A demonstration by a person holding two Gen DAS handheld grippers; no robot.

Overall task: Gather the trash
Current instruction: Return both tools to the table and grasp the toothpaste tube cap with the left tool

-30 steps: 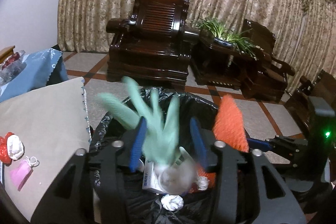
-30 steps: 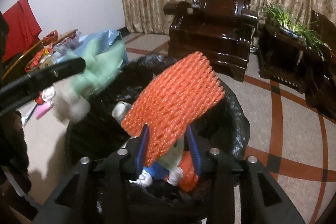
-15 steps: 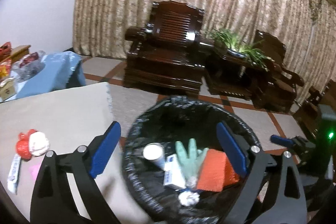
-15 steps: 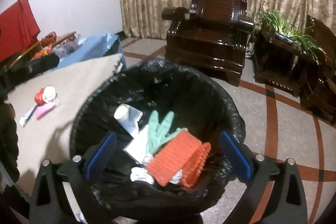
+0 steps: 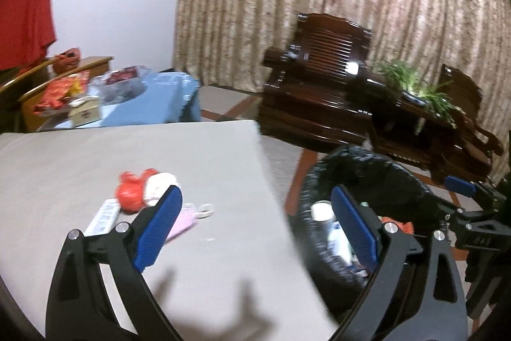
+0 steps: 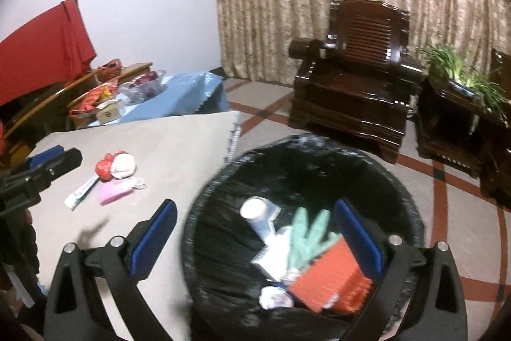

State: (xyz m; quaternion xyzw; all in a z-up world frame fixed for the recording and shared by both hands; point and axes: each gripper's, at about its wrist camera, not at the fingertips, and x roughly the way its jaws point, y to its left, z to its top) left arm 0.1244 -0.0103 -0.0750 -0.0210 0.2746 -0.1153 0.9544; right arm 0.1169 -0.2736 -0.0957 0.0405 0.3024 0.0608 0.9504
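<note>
A bin lined with a black bag (image 6: 287, 146) stands beside the beige table (image 6: 166, 143). In it lie a green glove (image 6: 306, 235), an orange foam net (image 6: 332, 280), a white cup (image 6: 255, 210), a white box and a crumpled tissue. My right gripper (image 6: 255, 205) hangs open over the bin's near left rim, holding nothing. My left gripper (image 5: 255, 194) is open and empty over the table's right edge. On the table lie a red wad (image 5: 131, 194), a white wad (image 5: 159, 184), a tube (image 5: 102, 216) and a pink piece (image 5: 182, 222).
A dark wooden armchair (image 6: 357, 79) and a side table with a green plant (image 6: 463, 82) stand behind the bin on a tiled floor. A blue-covered table (image 5: 159, 98) with clutter and a red cloth (image 6: 41, 47) are at the back left.
Both grippers opened; the green glove and the orange net dropped into the bin. My left gripper swung left over the table. My right gripper rose and drew back a little.
</note>
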